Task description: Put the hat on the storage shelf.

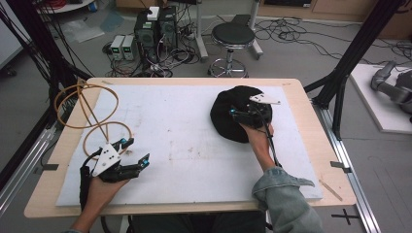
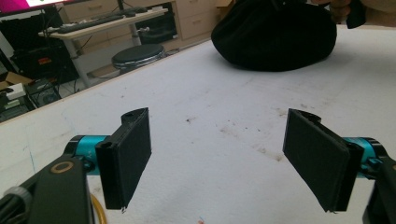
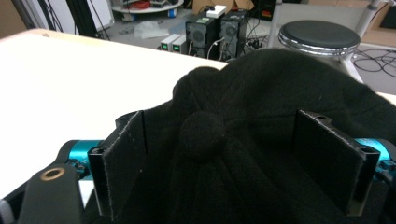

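So the right gripper (image 1: 241,116) is parked over a black fleece cap (image 1: 228,121) with a little button on its crown (image 3: 203,135), sitting in the upper right of the white tabletop (image 1: 184,145). In the right gripper view its fingers (image 3: 122,163) are spread wide either side of that button, with fabric bulging up between them. I can't see the pads actually pinching anything yet, so I'd call it open around the cap, not gripping.

The left gripper (image 1: 136,151) is down in the lower left of the high view, fingers (image 2: 126,158) wide apart with nothing between them, just bare tabletop.

What could go wrong, I reckon: the cap is soft and floppy, so if the fingers close on only the top layer they'll pull up a fold and the rest will sag or slide out. If they press down too far, the cap could squash flat and skid across the smooth white sheet instead of being caught. The cable trailing along the right forearm could also drag over the cap.

Surface is a white sheet with a few brownish specks, laid on a pale wooden board. A loop of tan tubing (image 1: 85,114) sits at the upper left corner. Behind the table there's a round black stool (image 1: 233,36), computer boxes (image 1: 155,29) and a mess of cables on a grey floor.
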`<state>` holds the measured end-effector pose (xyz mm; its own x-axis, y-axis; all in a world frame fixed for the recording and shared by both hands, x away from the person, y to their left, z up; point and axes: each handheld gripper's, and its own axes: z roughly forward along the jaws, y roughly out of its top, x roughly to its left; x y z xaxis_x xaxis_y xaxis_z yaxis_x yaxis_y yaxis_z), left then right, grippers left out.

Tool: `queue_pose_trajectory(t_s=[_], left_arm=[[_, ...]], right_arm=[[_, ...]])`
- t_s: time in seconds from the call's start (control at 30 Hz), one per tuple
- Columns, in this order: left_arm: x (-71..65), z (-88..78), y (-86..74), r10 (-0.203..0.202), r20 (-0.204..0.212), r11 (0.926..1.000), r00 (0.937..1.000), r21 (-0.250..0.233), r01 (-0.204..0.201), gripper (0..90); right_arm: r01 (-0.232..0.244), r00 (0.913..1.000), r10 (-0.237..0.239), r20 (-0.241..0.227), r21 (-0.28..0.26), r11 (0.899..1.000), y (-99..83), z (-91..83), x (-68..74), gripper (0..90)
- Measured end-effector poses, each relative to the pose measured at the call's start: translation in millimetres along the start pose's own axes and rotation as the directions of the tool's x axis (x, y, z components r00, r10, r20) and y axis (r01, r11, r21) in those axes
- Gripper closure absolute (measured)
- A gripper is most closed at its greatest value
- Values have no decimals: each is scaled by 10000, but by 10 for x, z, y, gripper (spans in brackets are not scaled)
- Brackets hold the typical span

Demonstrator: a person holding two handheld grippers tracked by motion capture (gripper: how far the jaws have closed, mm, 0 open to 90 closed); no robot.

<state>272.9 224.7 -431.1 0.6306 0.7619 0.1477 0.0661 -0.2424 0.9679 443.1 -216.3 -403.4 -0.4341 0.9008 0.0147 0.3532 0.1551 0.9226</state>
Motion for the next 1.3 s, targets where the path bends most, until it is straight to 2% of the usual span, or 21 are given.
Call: queue_pose_trajectory(t_s=[0.17, 0.27, 0.3, 0.4, 0.5, 0.7, 0.77, 0.97, 1.17, 1.2, 1.3], left_arm=[[1, -1, 1, -15, 11, 10000, 10000, -9, 15, 239], [1, 0, 1, -13, 8, 10000, 10000, -7, 13, 238], [1, 0, 0, -12, 6, 10000, 10000, -2, 12, 238], [3, -3, 1, 15, 9, 10000, 10000, 17, -15, 239], [1, -2, 2, -16, 12, 10000, 10000, -5, 16, 239], [5, -6, 3, 15, 39, 10000, 10000, 1, -15, 240], [6, -7, 4, 13, 39, 10000, 10000, -9, -13, 240], [10, -14, 6, -3, 13, 10000, 10000, -46, 3, 241], [17, -28, 9, -11, -18, 10000, 10000, -73, 11, 241], [17, -29, 10, -29, -16, 9999, 10000, -104, 29, 241], [19, -37, 14, 17, -13, 9999, 10000, -113, -18, 242]], right_arm=[[78, 9999, -82, 143, 221, 9997, -21, 33, -4, 251], [266, 9991, -277, 310, 361, 9990, -29, 45, -1, 362], [266, 9991, -277, 310, 361, 9990, -29, 45, -1, 362], [475, 9978, -494, 448, 429, 9980, -31, 48, 19, 457], [722, 9957, -739, 556, 325, 9969, -24, 44, 29, 523], [715, 9954, -728, 621, 230, 9972, -14, 25, 28, 617], [747, 9952, -749, 638, 55, 9972, 0, 9, 22, 646], [362, 9966, -333, 753, -366, 9987, 68, -62, 2, 671], [68, 9940, 32, 1097, -902, 9959, 189, -137, 4, 682], [-209, 9934, 311, 1100, -924, 9955, 239, -156, -5, 684], [-491, 9924, 612, 1071, -1127, 9924, 307, -189, -18, 686]])
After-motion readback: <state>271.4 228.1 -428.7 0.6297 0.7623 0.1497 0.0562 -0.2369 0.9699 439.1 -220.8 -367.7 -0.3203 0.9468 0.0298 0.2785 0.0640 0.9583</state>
